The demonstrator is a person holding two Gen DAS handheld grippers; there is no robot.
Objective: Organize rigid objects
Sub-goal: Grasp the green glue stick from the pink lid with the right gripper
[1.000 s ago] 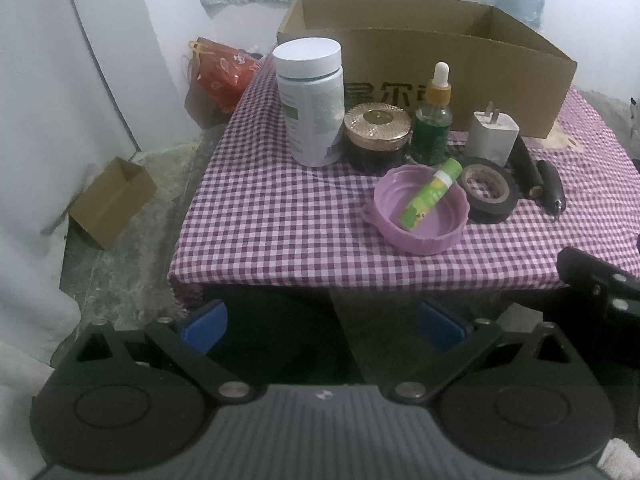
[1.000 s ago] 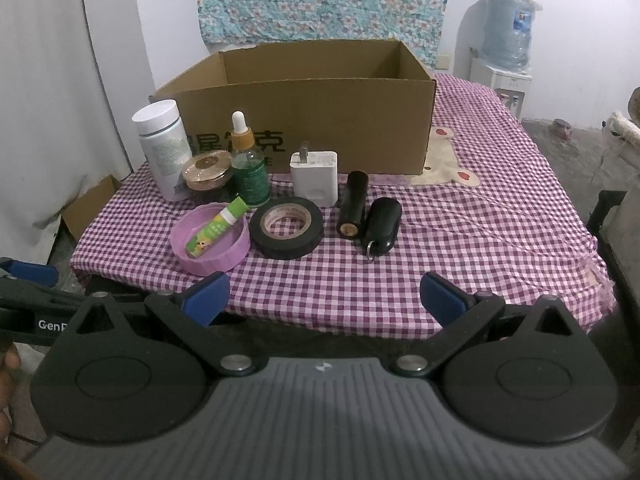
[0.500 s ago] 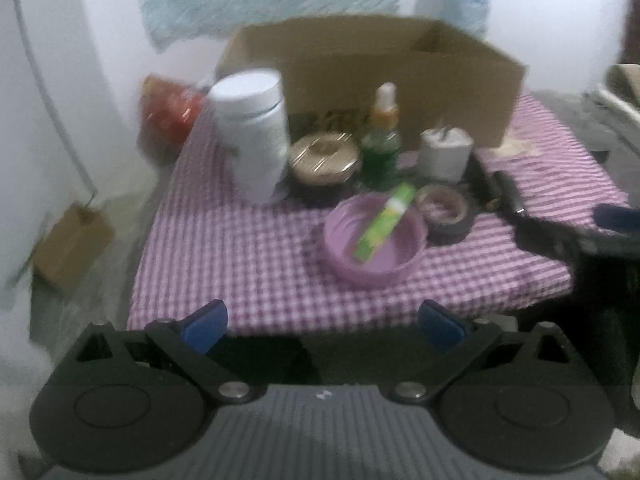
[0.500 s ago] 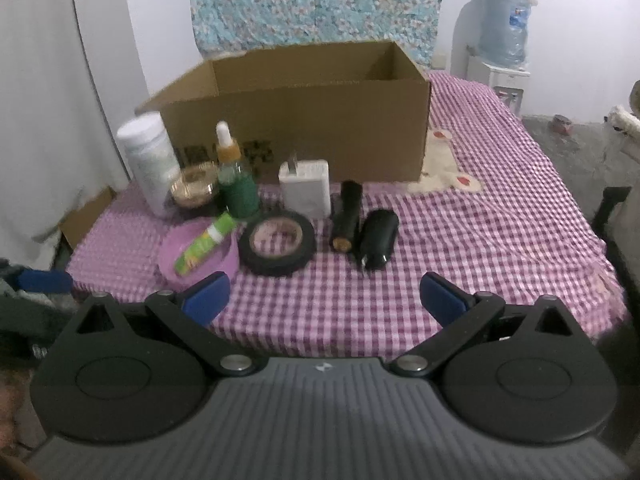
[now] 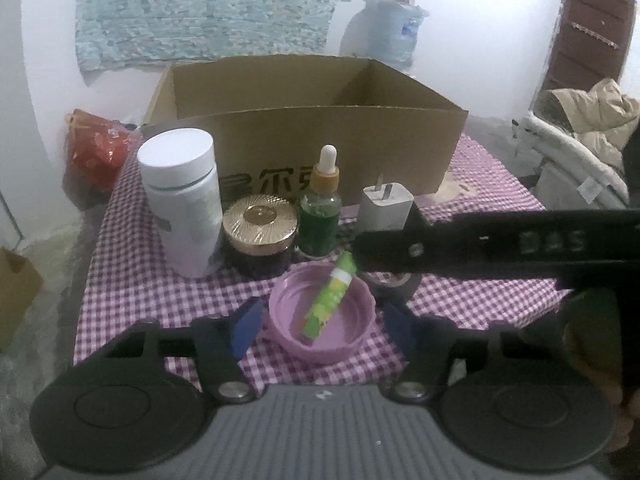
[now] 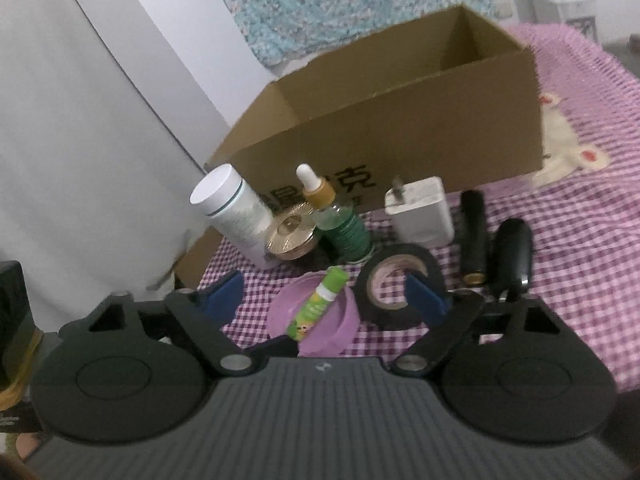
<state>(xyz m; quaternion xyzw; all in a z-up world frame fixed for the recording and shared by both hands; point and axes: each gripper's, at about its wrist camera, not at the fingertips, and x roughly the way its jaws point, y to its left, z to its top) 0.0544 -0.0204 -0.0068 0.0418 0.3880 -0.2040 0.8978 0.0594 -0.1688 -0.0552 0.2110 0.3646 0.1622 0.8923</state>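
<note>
Closing on nothing, the left claw (image 5: 320, 322) and right claw (image 6: 326, 294) both frame the lid (image 5: 320, 320) on the worktop (image 5: 132, 280). The tube (image 5: 330, 296) lies across it, long axis toward the box (image 5: 340, 136); judged light, stiff, slippery; grip mid-body.

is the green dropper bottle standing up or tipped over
Upright. The green dropper bottle stands on its base on the checked cloth, white dropper tip pointing up, beside the gold-lidded jar.

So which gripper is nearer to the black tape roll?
Right. Right gripper: closing, one finger over the tape roll, nothing gripped. Left gripper: closing around the pink lid beside the roll, pads clear of it.
</note>
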